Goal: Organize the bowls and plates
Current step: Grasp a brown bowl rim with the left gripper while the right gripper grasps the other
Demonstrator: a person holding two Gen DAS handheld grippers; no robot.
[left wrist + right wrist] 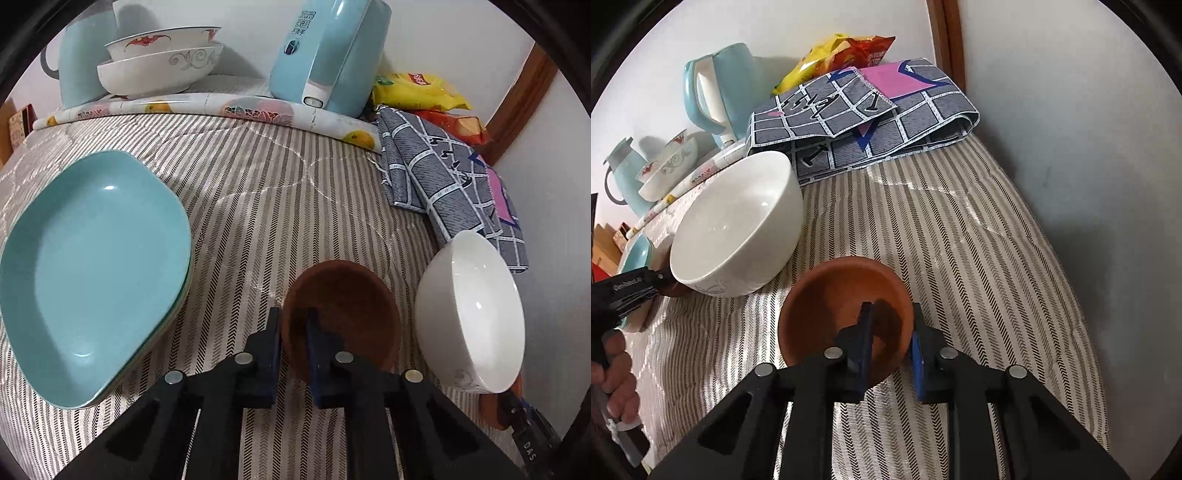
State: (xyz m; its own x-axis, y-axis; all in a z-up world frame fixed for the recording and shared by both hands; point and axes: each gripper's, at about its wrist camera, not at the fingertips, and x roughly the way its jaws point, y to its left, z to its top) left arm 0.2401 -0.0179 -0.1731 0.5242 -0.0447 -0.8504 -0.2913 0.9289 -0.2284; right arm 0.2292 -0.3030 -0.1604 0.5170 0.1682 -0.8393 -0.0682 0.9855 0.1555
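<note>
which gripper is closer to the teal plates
left. the left gripper grips a dark brown bowl right beside the teal plates; the right gripper holds a terracotta bowl on the far side of the white bowl, farther away

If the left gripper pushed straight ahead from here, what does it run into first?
The left gripper already straddles the near rim of a brown bowl, so it would push that first. Beyond lies only striped cloth, though depth is uncertain.

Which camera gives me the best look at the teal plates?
Left wrist: the teal plates fill its left side, stacked, with the top face fully visible. The right wrist view shows only a sliver at its left edge, behind the other tool.
</note>
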